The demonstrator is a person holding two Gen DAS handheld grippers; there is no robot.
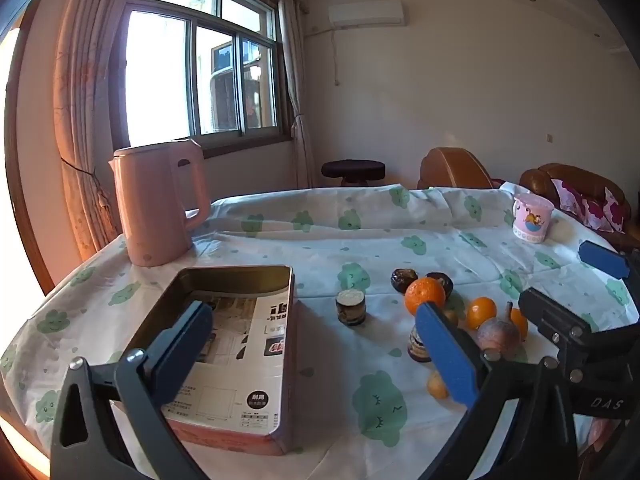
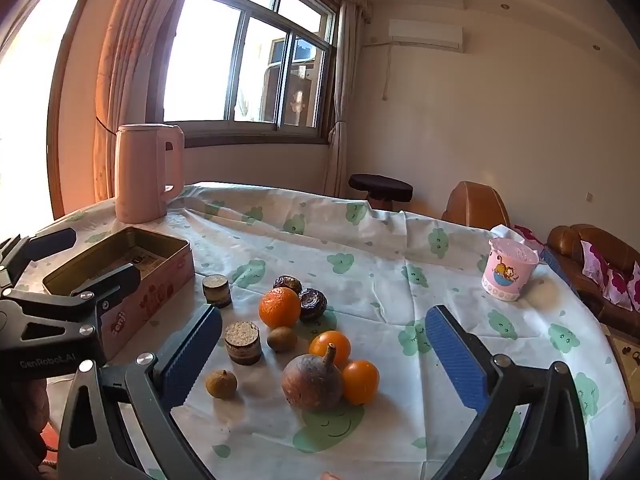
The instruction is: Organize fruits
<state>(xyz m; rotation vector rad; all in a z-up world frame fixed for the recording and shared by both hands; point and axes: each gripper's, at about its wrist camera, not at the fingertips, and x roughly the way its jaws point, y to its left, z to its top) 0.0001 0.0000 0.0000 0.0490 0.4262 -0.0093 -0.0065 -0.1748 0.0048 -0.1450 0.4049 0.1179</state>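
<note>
Fruit lies loose on the cloth-covered table: a large orange, two small oranges, a brown pear-shaped fruit, two dark wrinkled fruits and two small brown round ones. To the left stands an open rectangular tin, holding only printed paper. My left gripper hovers open, its left finger over the tin. My right gripper hovers open over the fruit cluster with nothing between its fingers. Each gripper also shows in the other's view: the right gripper and the left gripper.
Two small round jars stand among the fruit, near the tin. A pink kettle stands at the back left, and a pink cartoon cup at the far right. Beyond the table are a dark stool and brown armchairs.
</note>
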